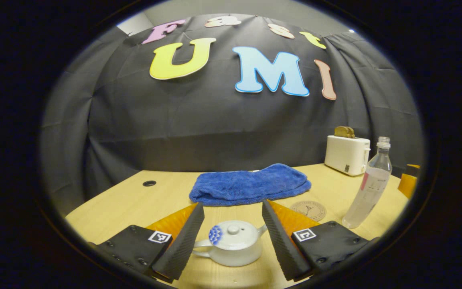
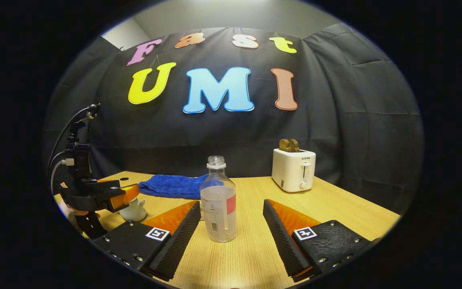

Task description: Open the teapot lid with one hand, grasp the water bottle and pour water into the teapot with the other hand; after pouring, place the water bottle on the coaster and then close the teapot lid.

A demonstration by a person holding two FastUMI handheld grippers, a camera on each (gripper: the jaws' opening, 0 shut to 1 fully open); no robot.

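Note:
A small pale teapot point(image 1: 231, 244) with its lid point(image 1: 233, 230) on stands on the wooden table, between the fingers of my left gripper point(image 1: 233, 210), which is open and not touching it. A clear uncapped water bottle point(image 1: 369, 185) stands upright to the right, near a round coaster point(image 1: 308, 210). In the right gripper view the bottle point(image 2: 218, 200) stands upright between the fingers of my open right gripper point(image 2: 231, 208), untouched. The left gripper point(image 2: 94, 194) shows at far left over the teapot point(image 2: 133, 209).
A folded blue towel point(image 1: 251, 184) lies behind the teapot. A white toaster point(image 1: 347, 154) with bread in it stands at the back right, also the toaster point(image 2: 294, 168) in the right gripper view. A cable hole point(image 1: 149, 183) marks the table's back left.

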